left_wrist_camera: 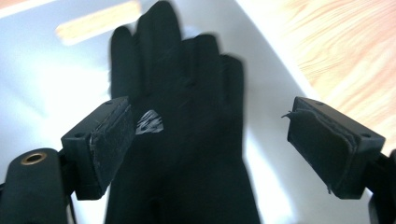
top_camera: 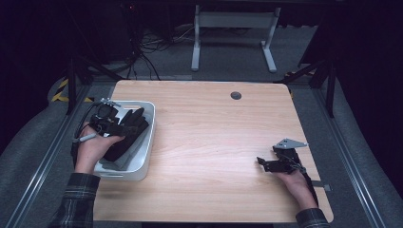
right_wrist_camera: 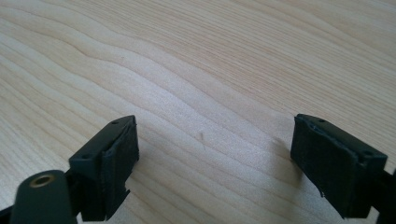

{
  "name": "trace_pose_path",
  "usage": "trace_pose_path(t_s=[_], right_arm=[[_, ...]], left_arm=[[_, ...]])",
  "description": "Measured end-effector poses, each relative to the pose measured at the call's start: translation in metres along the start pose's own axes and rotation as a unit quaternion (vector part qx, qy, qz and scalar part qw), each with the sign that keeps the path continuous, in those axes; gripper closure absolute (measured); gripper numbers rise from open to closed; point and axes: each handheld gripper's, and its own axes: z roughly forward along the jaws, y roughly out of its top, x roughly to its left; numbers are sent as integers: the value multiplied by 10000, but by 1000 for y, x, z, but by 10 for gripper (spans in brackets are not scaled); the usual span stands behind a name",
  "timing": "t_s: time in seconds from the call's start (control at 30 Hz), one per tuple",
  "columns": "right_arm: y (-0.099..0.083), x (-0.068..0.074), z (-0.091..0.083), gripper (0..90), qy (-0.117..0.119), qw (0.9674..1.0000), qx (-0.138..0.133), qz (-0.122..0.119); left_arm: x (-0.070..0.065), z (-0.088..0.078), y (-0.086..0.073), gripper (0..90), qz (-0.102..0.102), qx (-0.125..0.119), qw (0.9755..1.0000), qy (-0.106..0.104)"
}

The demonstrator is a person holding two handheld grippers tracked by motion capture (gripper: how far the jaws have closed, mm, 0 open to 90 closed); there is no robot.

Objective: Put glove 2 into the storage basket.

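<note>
Room: dark floor, cables and a white frame beyond the pale wood counter (top_camera: 214,137).
Bin: white bin (top_camera: 145,161) at the counter's nine o'clock edge.
Glove: black glove (left_wrist_camera: 187,140) lies flat in the bin, fingers toward twelve o'clock in the left gripper view.
Left tongs: left tongs (left_wrist_camera: 210,144) spread, pads either side of the glove and not pressing it.
Right tongs: right tongs (right_wrist_camera: 215,158) spread over bare wood at four o'clock, holding nothing.
Risk: a pad may snag the soft fabric on lifting away and drag the glove over the bin wall.
Risk: the glove's cuff lies near the rim, so a nudge could tip it out.
</note>
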Motion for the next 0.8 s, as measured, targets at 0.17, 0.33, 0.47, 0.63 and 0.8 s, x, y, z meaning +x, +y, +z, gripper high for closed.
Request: trace_pose_path(t_s=[0.17, 0.33, 0.47, 0.63, 0.8], right_arm=[[0, 0, 0, 157, 7, 10000, 2, -8], [0, 0, 0, 157, 9, 10000, 1, -13], [0, 0, 0, 157, 12, 10000, 2, -15], [0, 1, 0, 157, 17, 10000, 0, -18], [0, 1, 0, 157, 21, 10000, 2, -19]], left_arm=[[-17, 2, 5, 153, 126, -163, 9995, -257], [-38, 8, 8, 153, 268, -361, 9978, -490], [-60, 15, 11, 153, 455, -476, 9949, -761], [-87, 27, 12, 153, 651, -556, 9912, -1011], [-113, 43, 12, 153, 875, -518, 9878, -1180]])
